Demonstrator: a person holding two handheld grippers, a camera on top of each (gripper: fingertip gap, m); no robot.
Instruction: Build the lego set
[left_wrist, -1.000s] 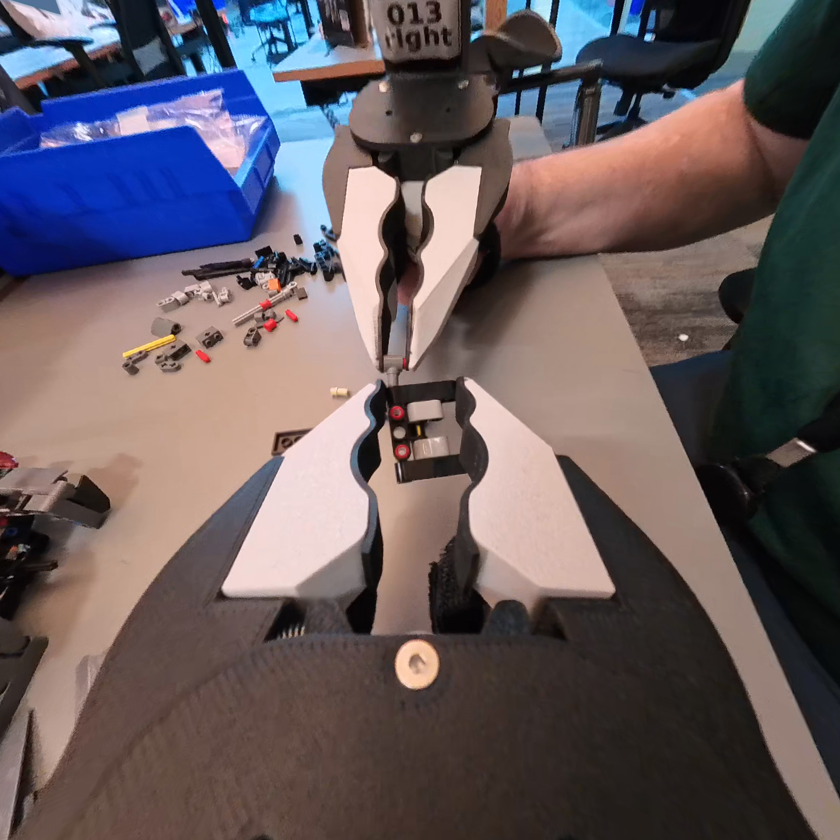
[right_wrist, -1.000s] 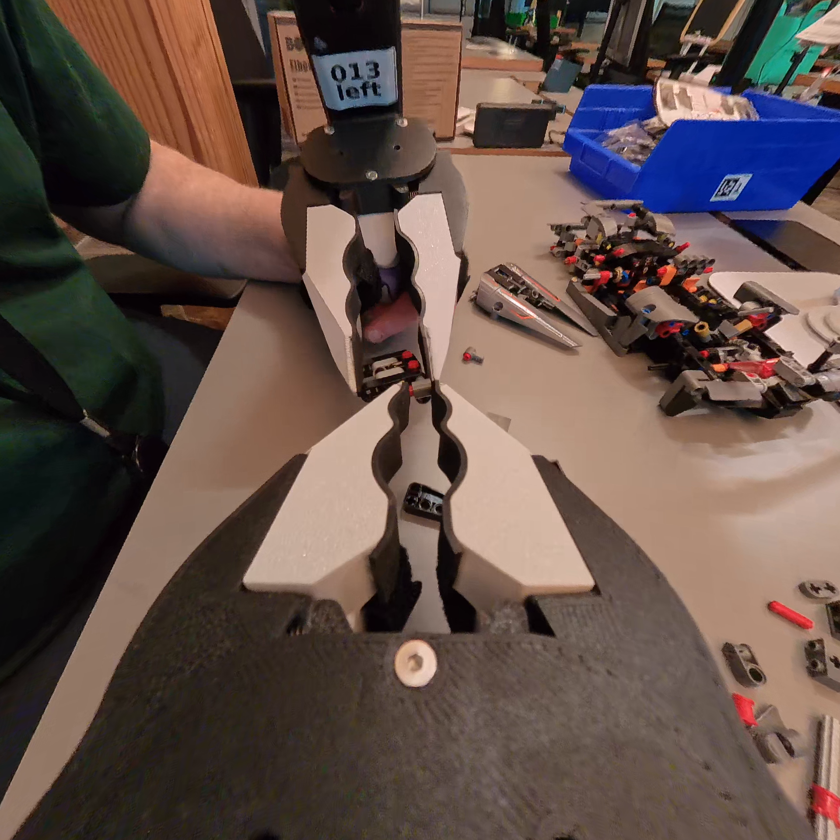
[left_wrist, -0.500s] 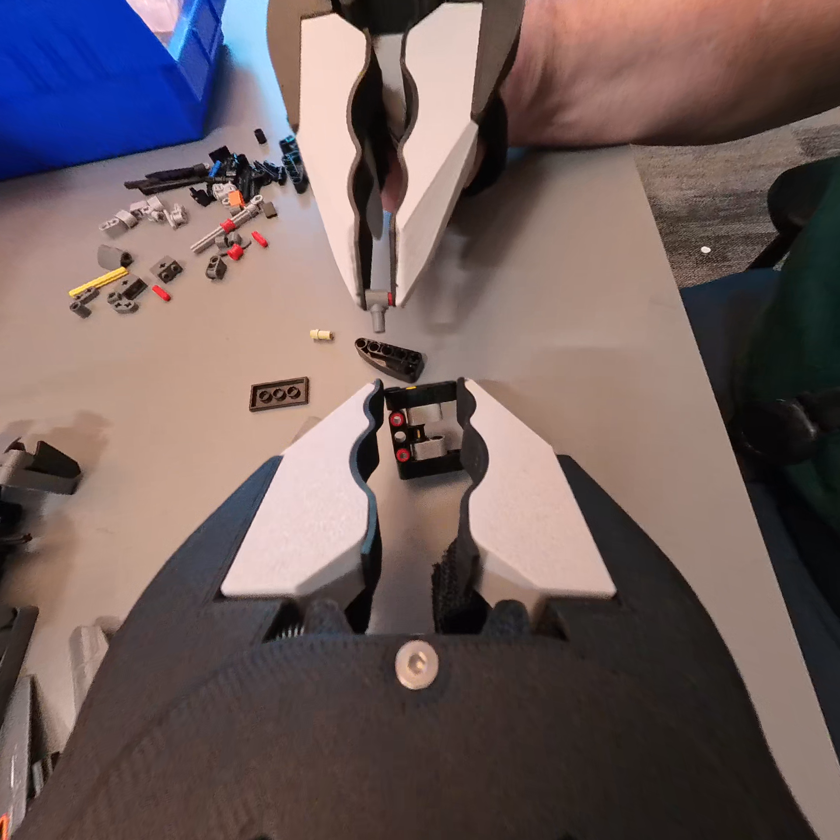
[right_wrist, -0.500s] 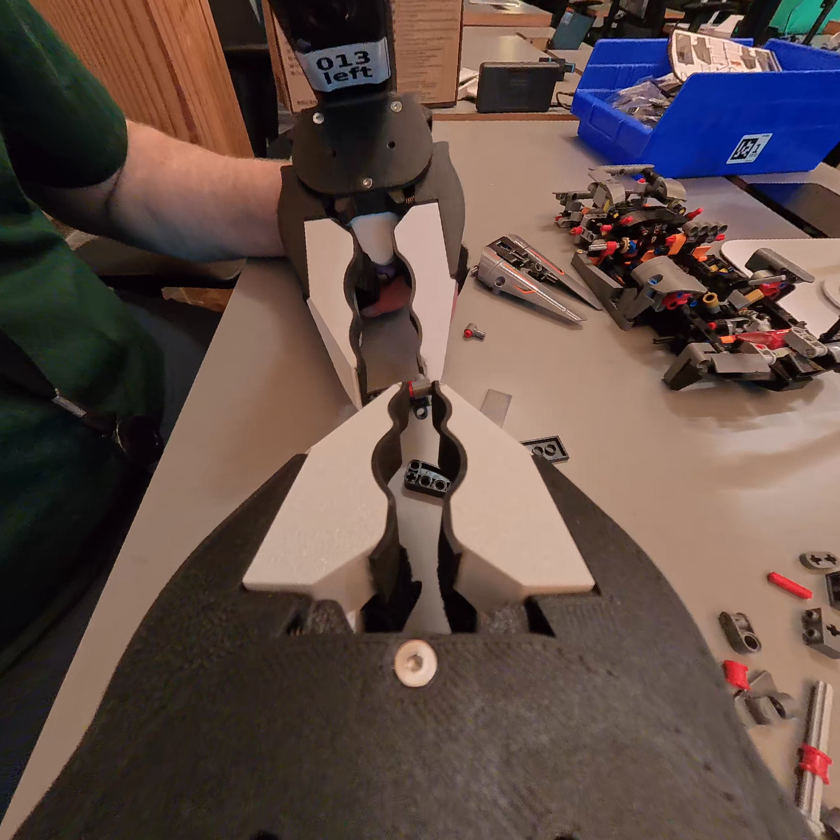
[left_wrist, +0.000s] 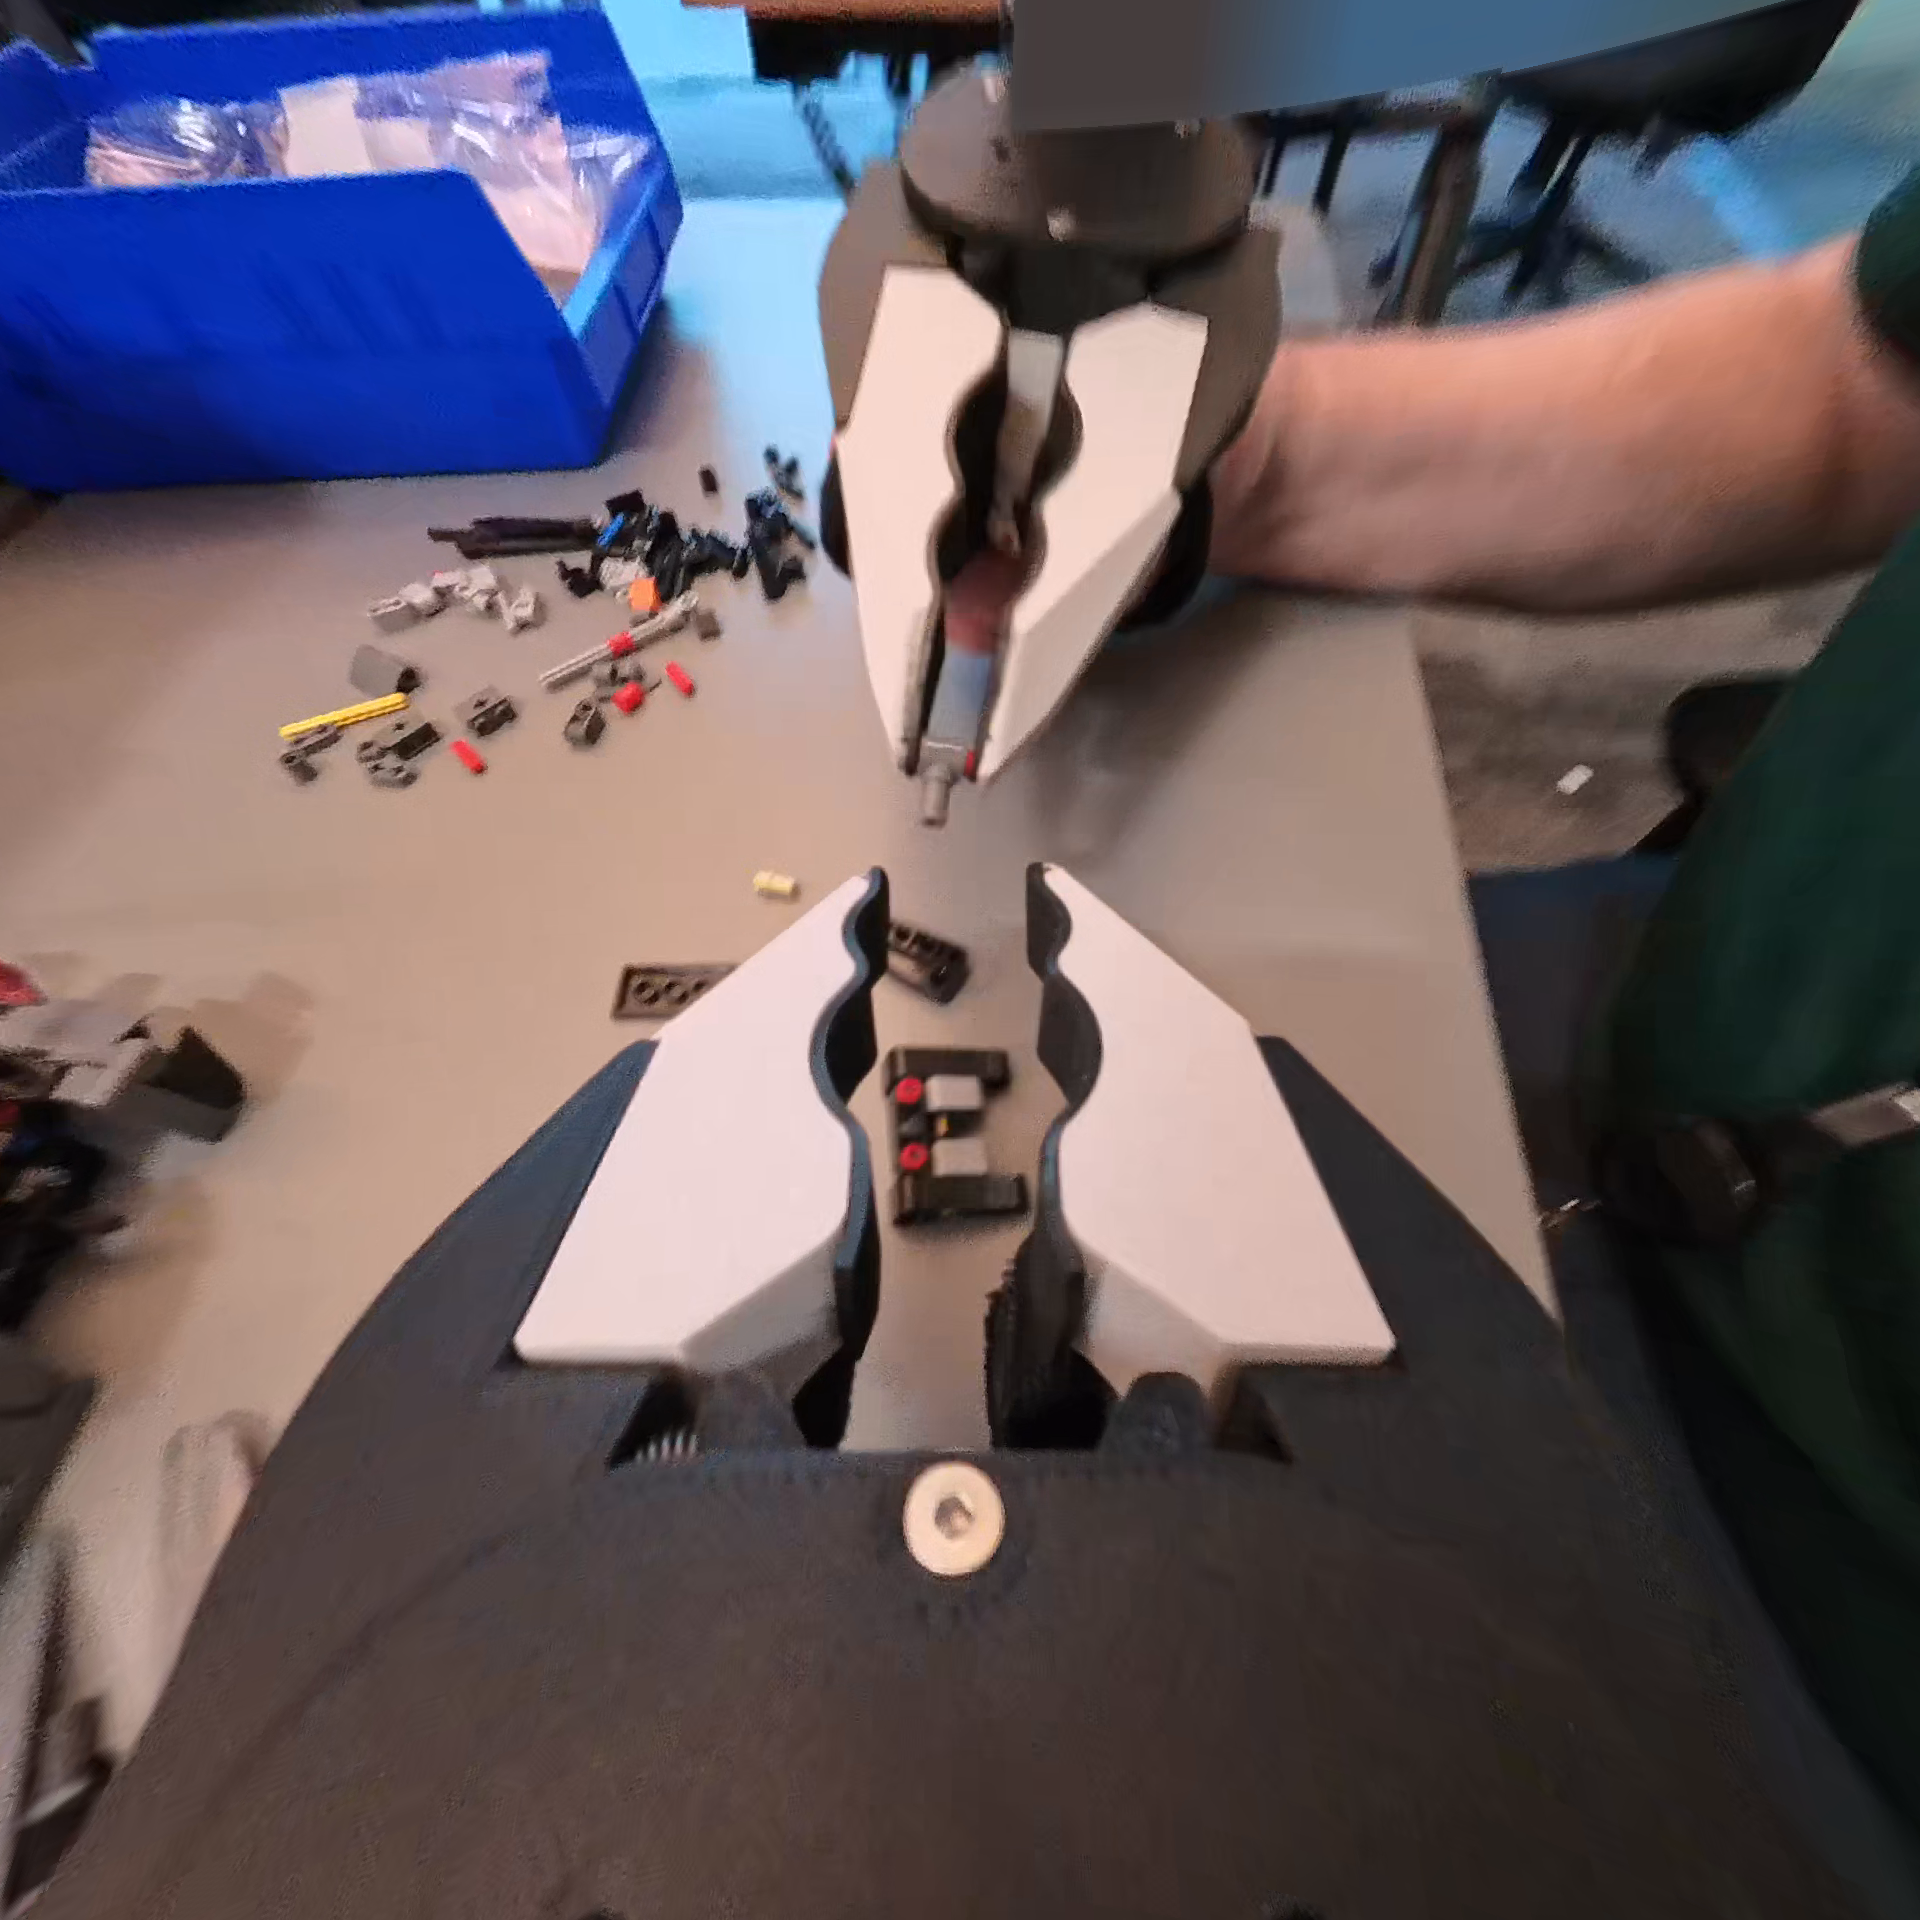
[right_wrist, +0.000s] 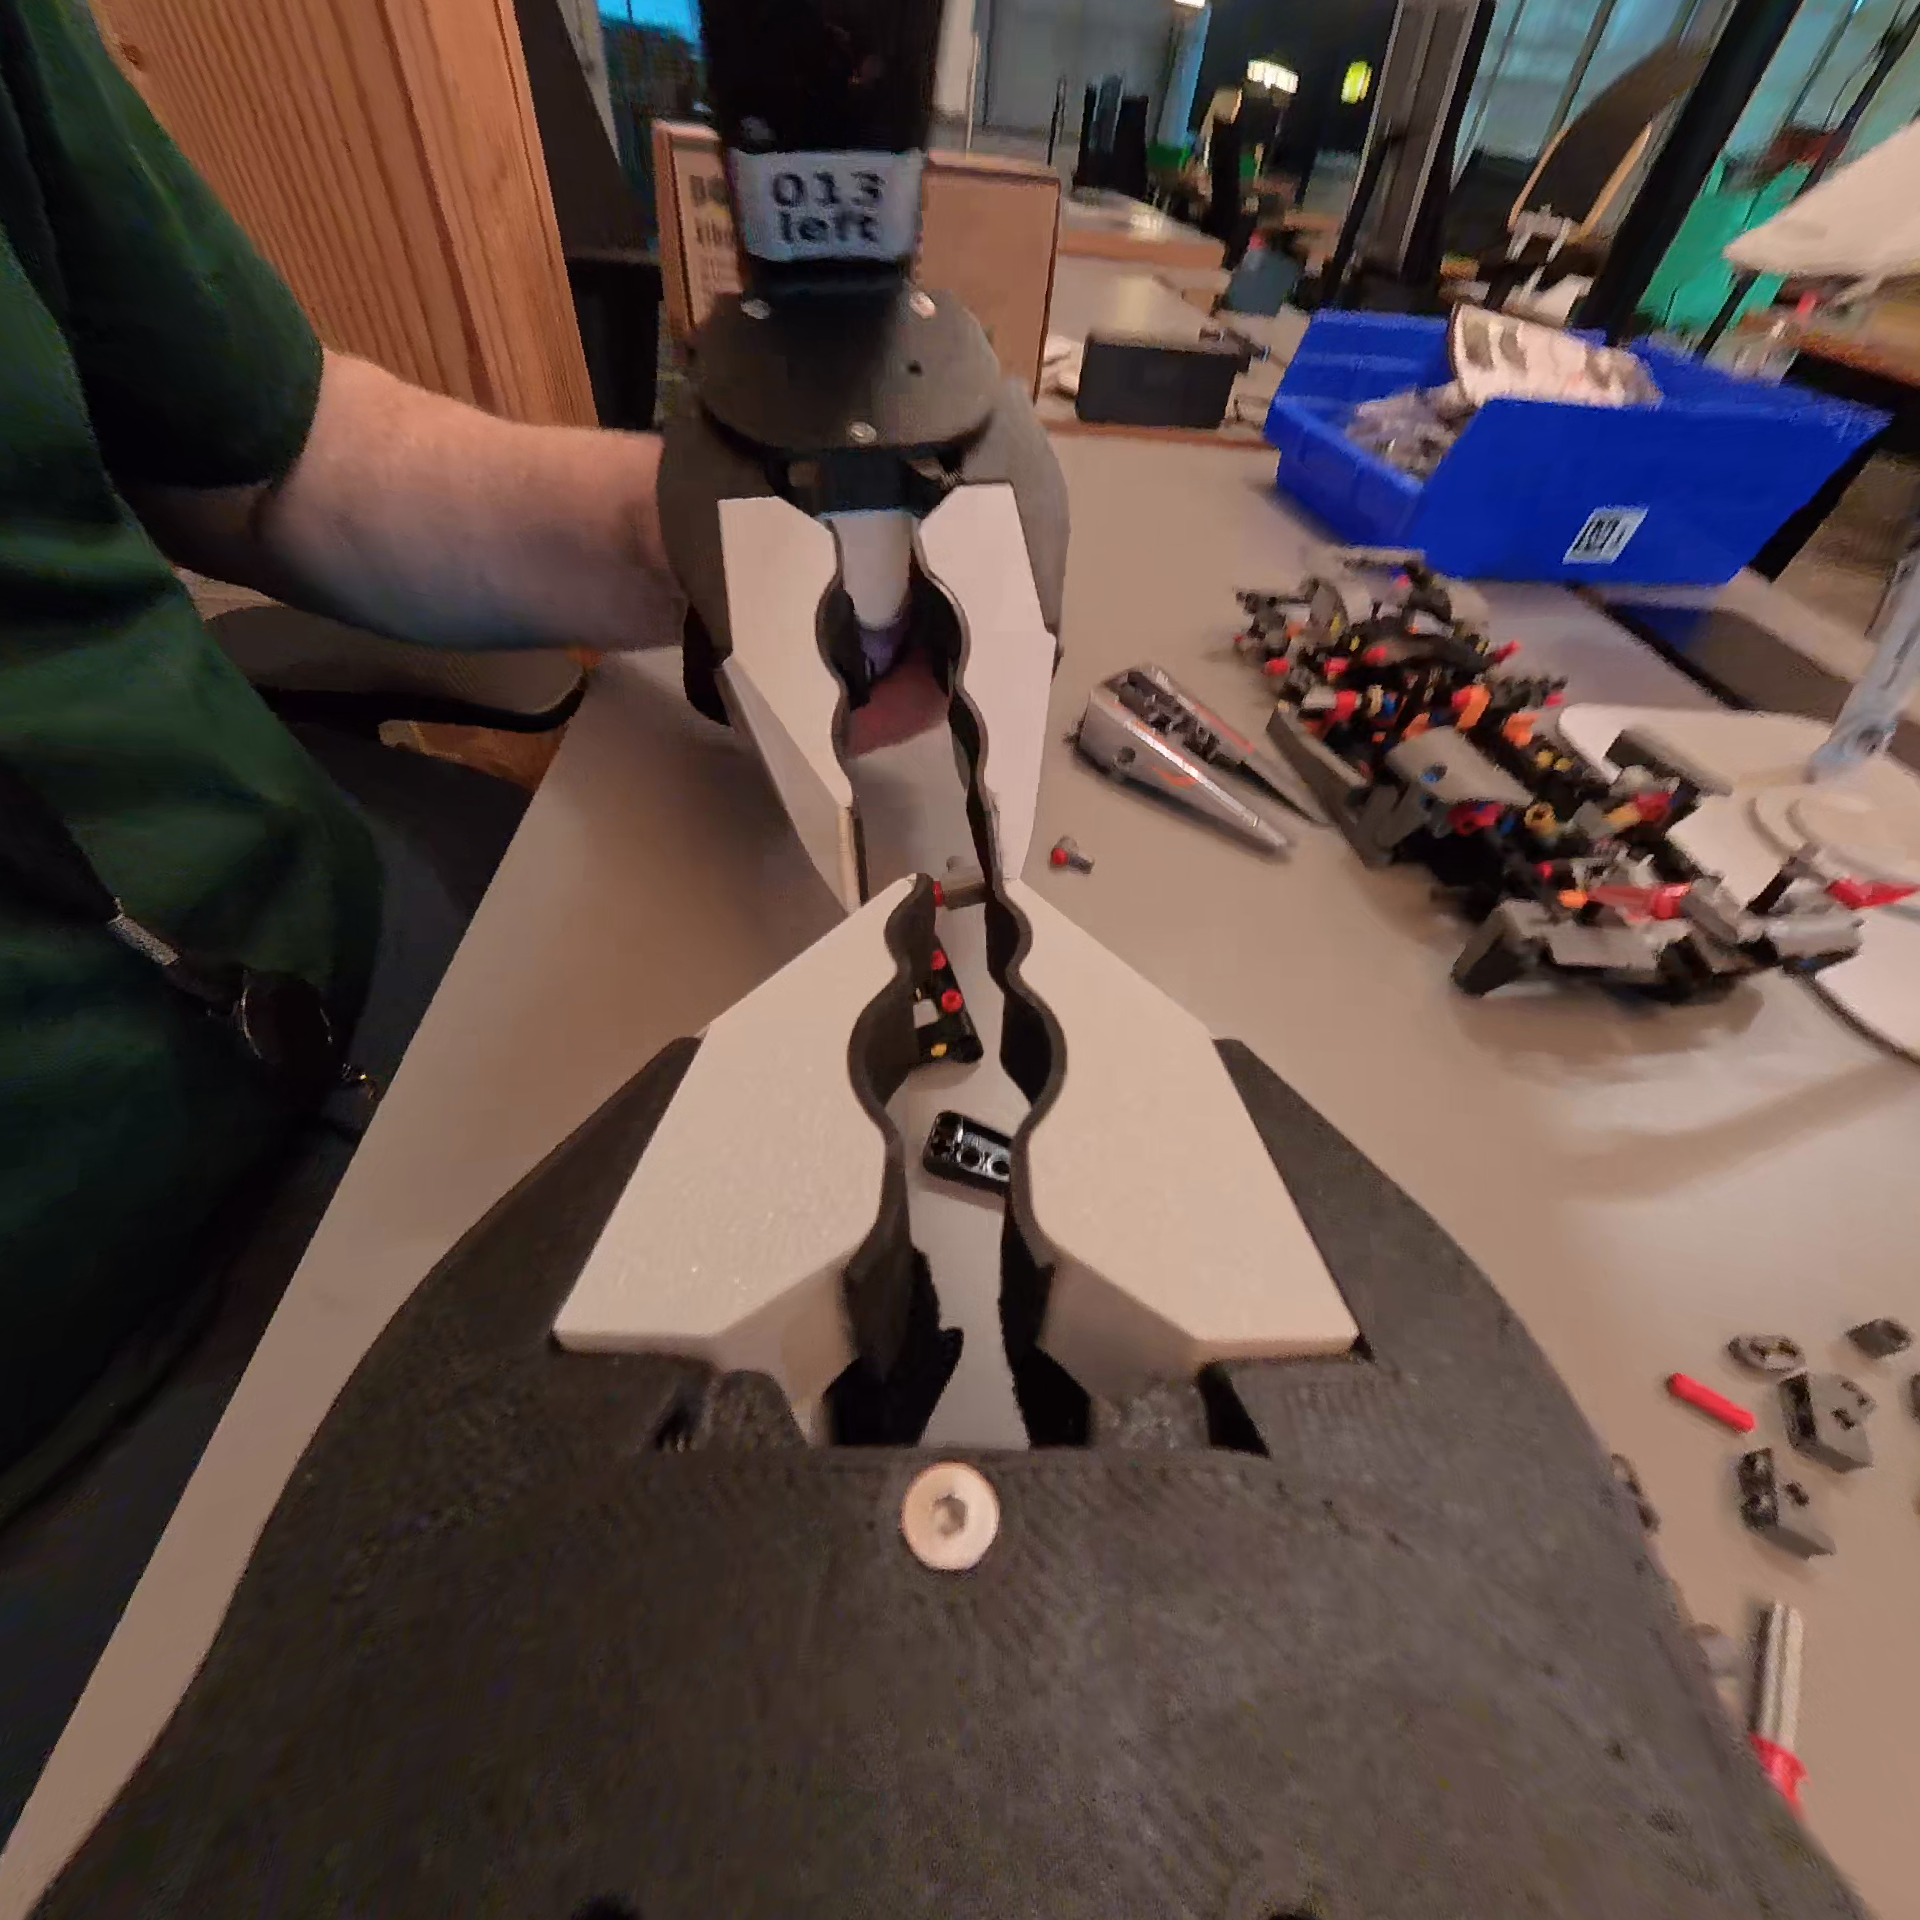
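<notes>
Once gripped, black frame (left_wrist: 951, 1138) now loose.

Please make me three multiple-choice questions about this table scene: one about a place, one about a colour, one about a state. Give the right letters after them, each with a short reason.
1. Where is the small black frame?
A. in the bin
B. between the fingers of the left gripper
C. in the right gripper

2. What colour is the bin?
A. red
B. blue
C. yellow

3. What is the state of the right gripper?
A. wide open
B. shut on nothing
C. shut on a grey peg

Answers:
1 B: the frame shows in the gap between the open fingers and touches neither.
2 B: its walls are blue.
3 C: the peg sticks out from its closed tips.
</notes>
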